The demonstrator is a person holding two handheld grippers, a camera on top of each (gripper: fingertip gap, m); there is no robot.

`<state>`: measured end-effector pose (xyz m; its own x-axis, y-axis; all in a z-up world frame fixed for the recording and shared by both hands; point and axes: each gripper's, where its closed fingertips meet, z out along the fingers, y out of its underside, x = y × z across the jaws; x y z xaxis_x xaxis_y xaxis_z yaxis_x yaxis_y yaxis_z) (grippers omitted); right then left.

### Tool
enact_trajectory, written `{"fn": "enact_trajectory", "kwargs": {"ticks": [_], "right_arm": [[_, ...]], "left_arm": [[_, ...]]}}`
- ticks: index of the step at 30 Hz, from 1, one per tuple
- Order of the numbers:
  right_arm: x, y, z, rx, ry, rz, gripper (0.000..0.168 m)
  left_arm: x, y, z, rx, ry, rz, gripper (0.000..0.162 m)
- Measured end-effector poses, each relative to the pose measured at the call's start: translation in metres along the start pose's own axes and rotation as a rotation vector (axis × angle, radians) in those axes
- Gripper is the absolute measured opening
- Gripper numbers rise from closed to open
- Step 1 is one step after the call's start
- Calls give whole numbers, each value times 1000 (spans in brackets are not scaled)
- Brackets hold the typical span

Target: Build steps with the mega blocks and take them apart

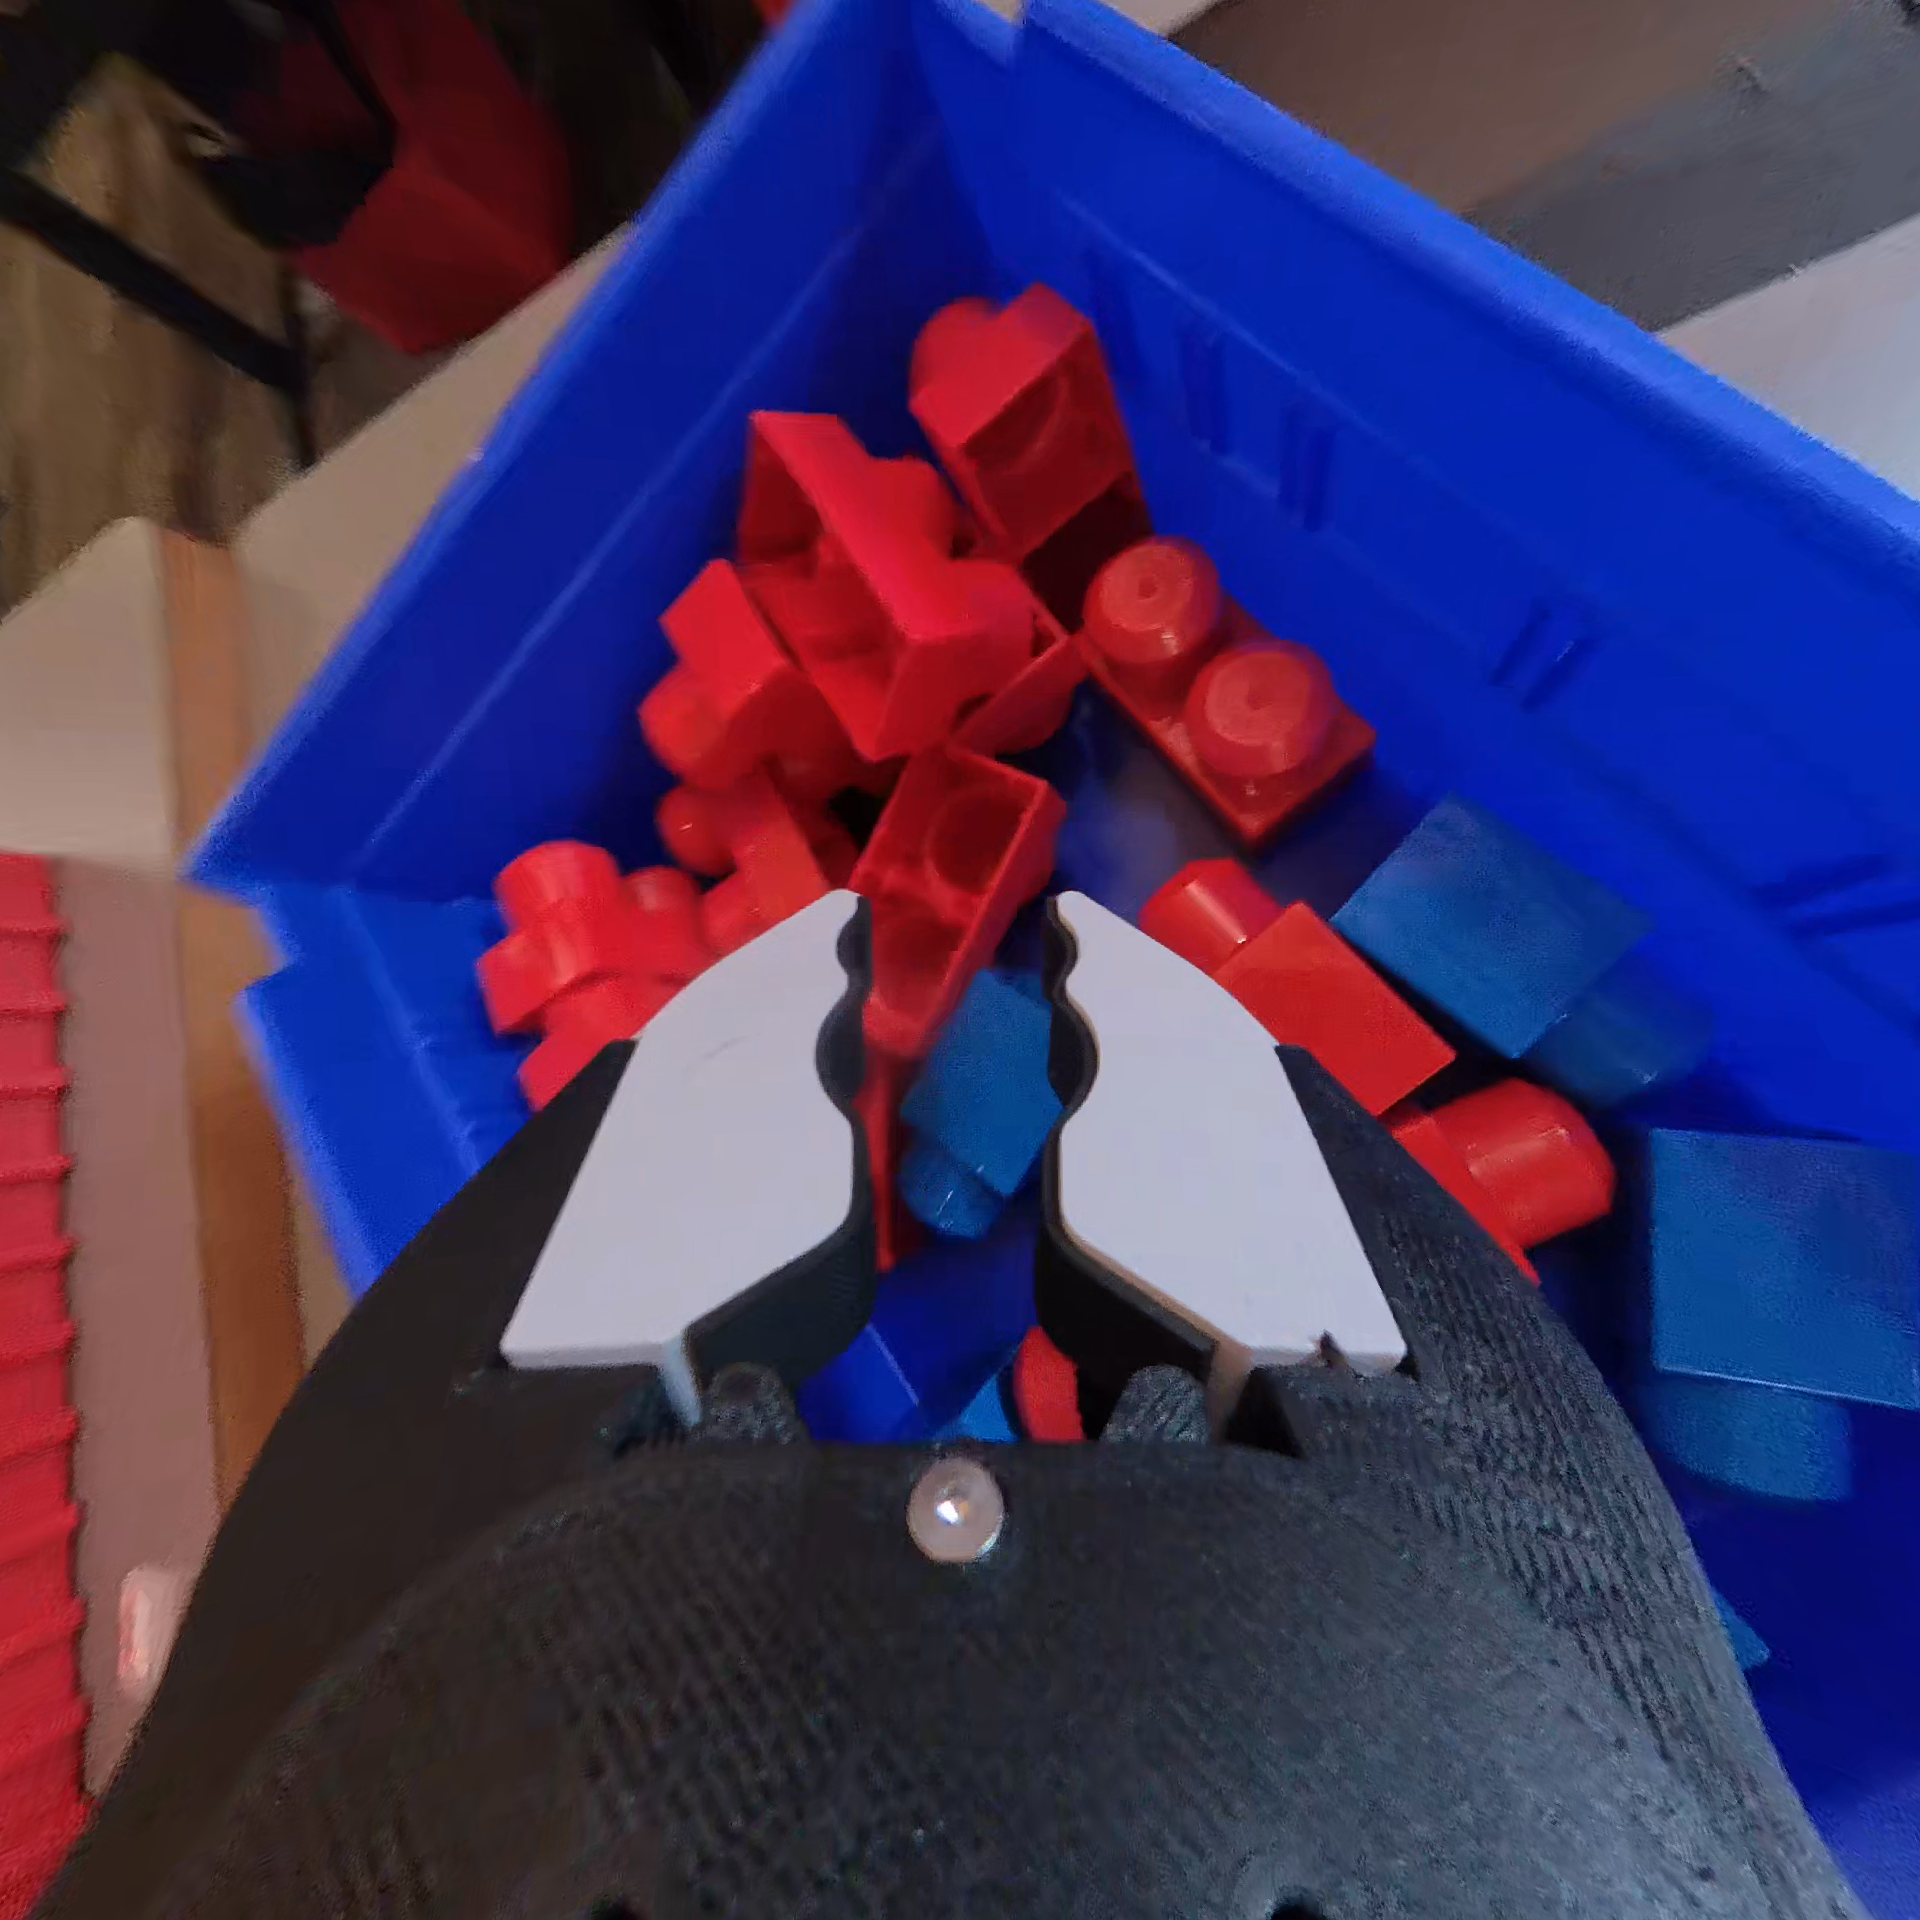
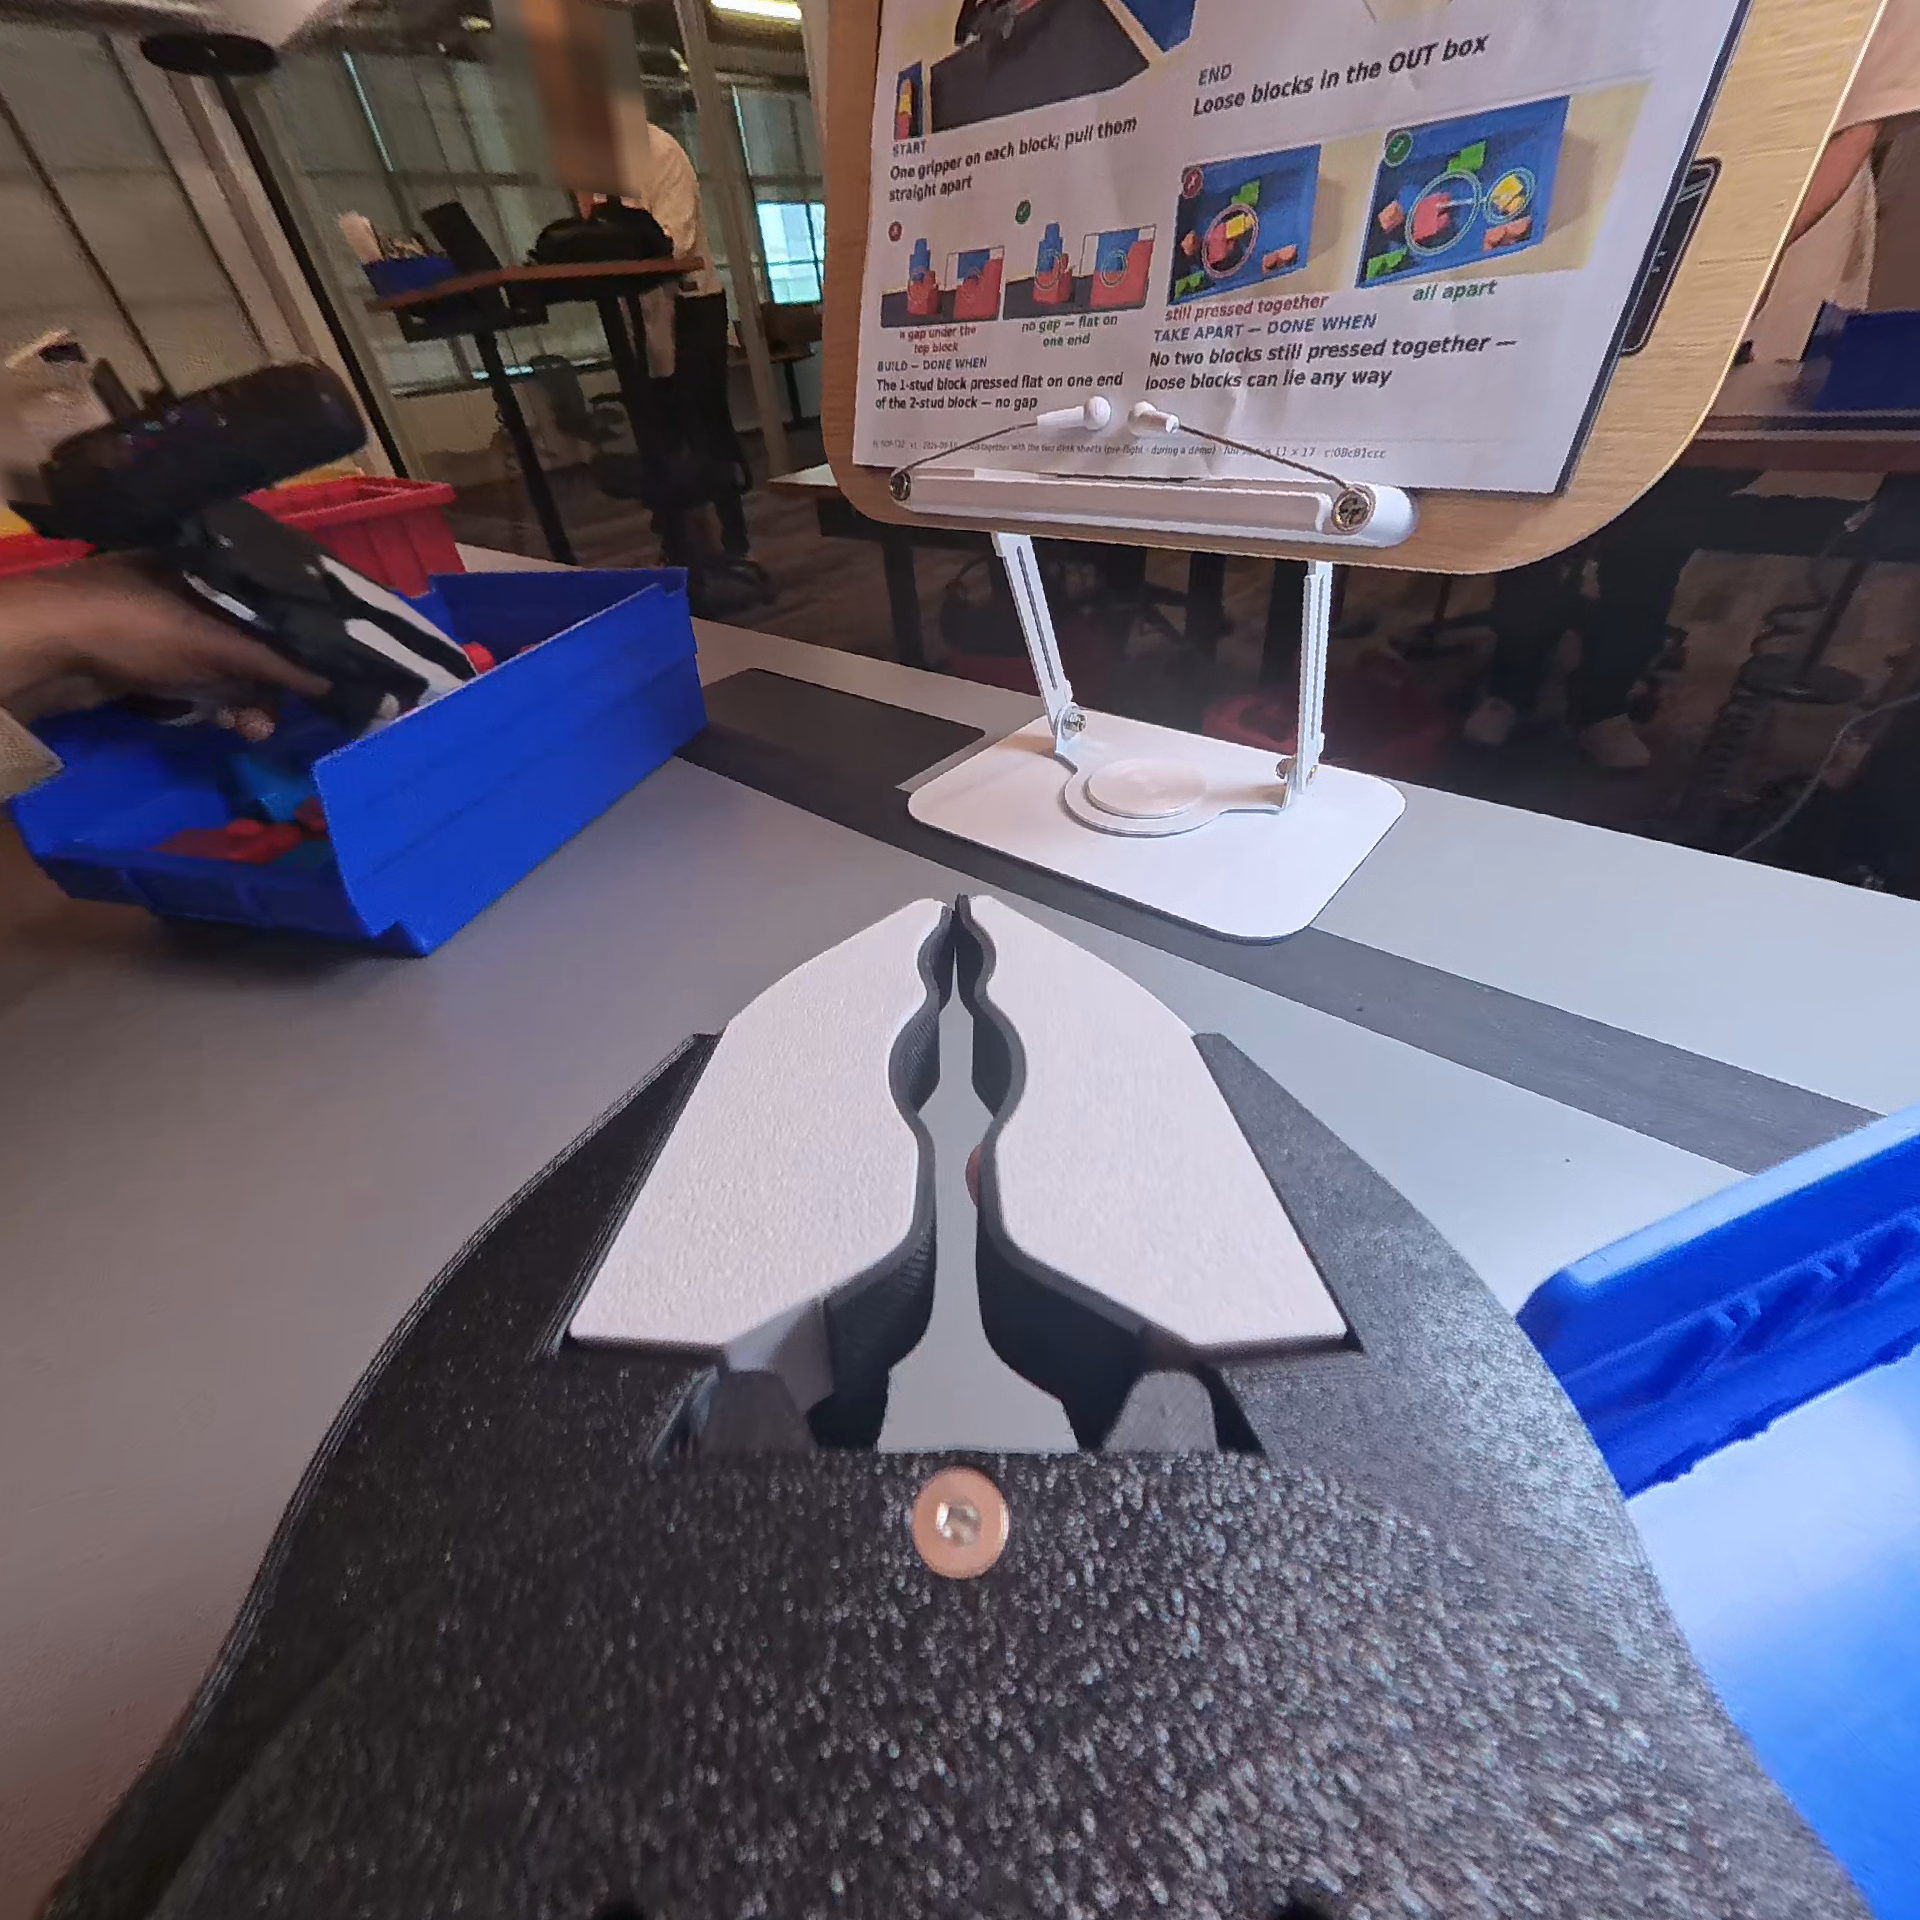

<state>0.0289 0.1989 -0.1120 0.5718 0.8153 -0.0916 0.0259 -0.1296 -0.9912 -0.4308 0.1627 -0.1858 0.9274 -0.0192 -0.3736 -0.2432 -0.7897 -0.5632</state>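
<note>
My left gripper (image 1: 956, 909) is open and points down into a blue bin (image 1: 1351, 436) holding several loose red and blue mega blocks. Its fingertips straddle a red block (image 1: 961, 873) that lies hollow side up; I cannot tell whether they touch it. A blue block (image 1: 977, 1091) lies just under the jaws. A red two-stud block (image 1: 1216, 686) lies farther in. In the right wrist view, the left gripper (image 2: 416, 655), held by a hand, dips into the same bin (image 2: 499, 769). My right gripper (image 2: 956, 914) is shut and empty above the grey table (image 2: 312, 1143).
A white stand (image 2: 1153, 831) carrying an instruction sheet is straight ahead on the table. A second blue bin (image 2: 1745, 1299) is at the near right. A red bin (image 2: 364, 520) sits behind the first blue bin. People and desks are in the background. Spacing between my two grippers at the tips: around 45 cm.
</note>
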Motion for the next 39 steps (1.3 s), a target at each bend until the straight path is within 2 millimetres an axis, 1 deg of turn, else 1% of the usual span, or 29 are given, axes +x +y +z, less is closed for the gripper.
{"fn": "enact_trajectory", "kwargs": {"ticks": [2,3,4,7,8,9,12,14,16,18,19,20,22,24,26,27,28,29,31,32,34,36,37,39], "right_arm": [[1,1,1,-9,0,-9,0],[1,1,1,-11,0,-11,0],[2,1,1,-11,0,-10,0],[6,3,1,-14,6,-7,0],[7,3,1,-14,10,-6,0],[8,3,0,-13,14,-5,0],[11,-1,-1,-2,20,-5,0],[11,-5,-2,10,18,1,0],[10,-9,-3,21,12,7,0],[7,-13,-2,33,1,13,0],[4,-15,-1,40,-8,18,0],[0,-18,0,49,-20,25,0],[-11,-22,2,68,-59,35,0],[-29,-29,1,108,-127,27,0],[-51,-39,-3,158,-207,4,0],[-64,-43,-5,177,-254,-10,0],[-76,-47,-8,194,-303,-20,7],[-88,-51,-11,202,-350,-24,27],[-112,-52,-14,173,-453,-21,46],[-120,-52,-15,163,-488,-19,51],[-131,-54,-17,172,-524,-17,54],[-137,-55,-17,171,-550,-3,55],[-138,-56,-17,173,-558,7,54],[-142,-56,-16,177,-582,31,51]], "left_arm": [[10,2,15,-76,70,45,44],[10,4,21,-109,71,70,44],[10,6,27,-143,64,103,41],[8,17,39,-242,21,223,24],[8,17,40,-246,16,256,12],[9,16,41,-234,15,283,8],[7,9,36,-178,-31,307,7],[3,3,22,-138,-78,317,6],[2,-9,-1,-54,-112,308,6],[7,-32,-36,101,-123,255,6],[16,-48,-58,212,-98,219,6],[30,-67,-84,338,-44,182,6],[69,-103,-142,595,129,127,6],[119,-130,-202,830,376,101,5],[170,-142,-252,979,626,106,5],[192,-145,-272,1032,745,98,5],[212,-145,-289,1066,858,85,5],[228,-146,-301,1092,952,60,5],[251,-144,-319,1141,1131,-8,5],[259,-143,-324,1158,1217,-49,6],[270,-141,-326,1160,1352,-130,6],[274,-138,-325,1151,1473,-204,5],[274,-136,-325,1151,1514,-242,6],[277,-134,-320,1160,1532,-264,5]]}}
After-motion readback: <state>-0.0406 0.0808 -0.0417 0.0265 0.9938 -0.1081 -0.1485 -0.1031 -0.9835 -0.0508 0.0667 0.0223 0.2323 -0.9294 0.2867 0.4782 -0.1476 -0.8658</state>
